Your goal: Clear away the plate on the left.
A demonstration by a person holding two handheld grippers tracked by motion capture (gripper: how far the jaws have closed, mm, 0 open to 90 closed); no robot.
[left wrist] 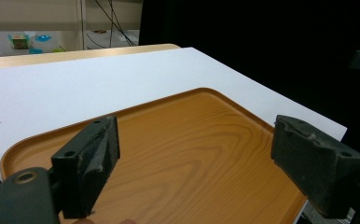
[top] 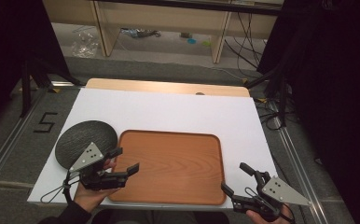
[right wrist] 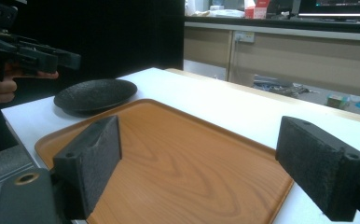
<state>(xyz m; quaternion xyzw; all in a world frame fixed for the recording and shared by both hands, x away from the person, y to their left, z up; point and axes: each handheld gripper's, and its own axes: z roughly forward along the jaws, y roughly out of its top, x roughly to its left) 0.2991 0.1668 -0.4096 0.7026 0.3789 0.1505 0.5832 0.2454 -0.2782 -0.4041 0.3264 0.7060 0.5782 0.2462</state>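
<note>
White table (top: 169, 109) | tray (top: 173, 163) between left gripper (top: 124, 164), right gripper (top: 236, 179) | jaws spread, empty

Tray: my views show a rectangular orange-brown wooden tray (top: 169, 165) with visible grain and a smooth, faintly glossy finish.
Plate: the round black plate (top: 86, 140) looks matt, with a rough ridged texture.
Desk: I see a smooth matt white desk (top: 169, 112) top.
Claw pads: black, matt, grainy on both claws.

The left hand-held gripper (top: 124, 161) hides the black plate's (top: 82, 137) near right edge; far floor clutter (top: 138, 32) is too small to identify.
</note>
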